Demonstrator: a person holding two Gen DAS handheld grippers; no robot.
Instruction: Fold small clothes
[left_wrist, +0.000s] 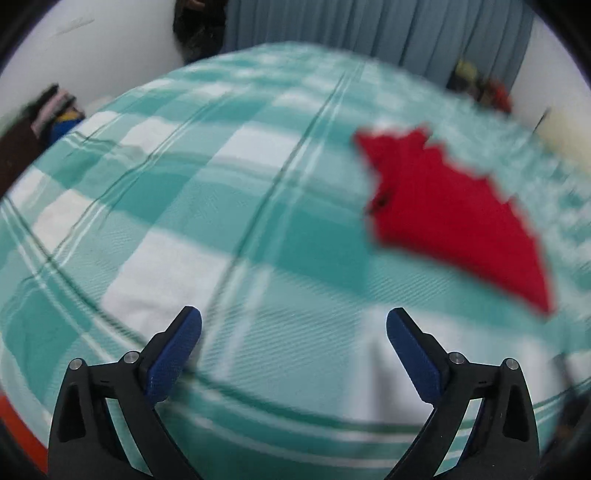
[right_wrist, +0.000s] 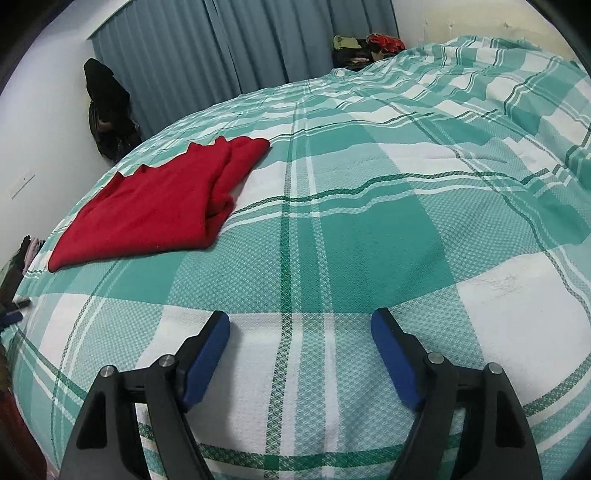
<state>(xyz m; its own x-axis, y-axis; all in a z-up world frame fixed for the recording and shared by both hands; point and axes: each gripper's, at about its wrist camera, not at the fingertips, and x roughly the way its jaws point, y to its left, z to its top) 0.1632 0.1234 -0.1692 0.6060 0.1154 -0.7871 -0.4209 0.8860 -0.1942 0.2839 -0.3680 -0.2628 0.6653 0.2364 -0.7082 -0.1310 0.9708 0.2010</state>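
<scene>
Left wrist view, left to right: dark and pink clothes (left_wrist: 55, 107) piled beside the bed at the far left edge, blurred, can't tell if anything holds them. Bed (left_wrist: 221, 206) fills the frame, covered in a teal-and-white plaid spread. Left gripper (left_wrist: 293, 325) has its jaws spread wide with nothing between them, blue pads over bare bedspread, not touching any garment. Red garment (left_wrist: 454, 218) lies flat on the bed up and to the right of that gripper, well apart from it; edges smeared by motion blur. Blue curtain (left_wrist: 369, 29) behind, a small blurred clothes pile (left_wrist: 480, 85) at its foot on the right. Right wrist view, left to right: dark item hanging on the wall (right_wrist: 107, 110) at far left, curtain (right_wrist: 221, 40) next to it. Red garment (right_wrist: 155, 210) sits on the left part of the bed (right_wrist: 369, 221), folded over on itself with a doubled fold along its right side, flat on the spread. Right gripper (right_wrist: 300, 328) is also spread, empty, over a white plaid square near the bed's front edge, garment up and to its left, well apart. Clothes heap (right_wrist: 365, 46) beyond the bed's far edge by the curtain. No containers visible in either view; neither gripper holds anything.
</scene>
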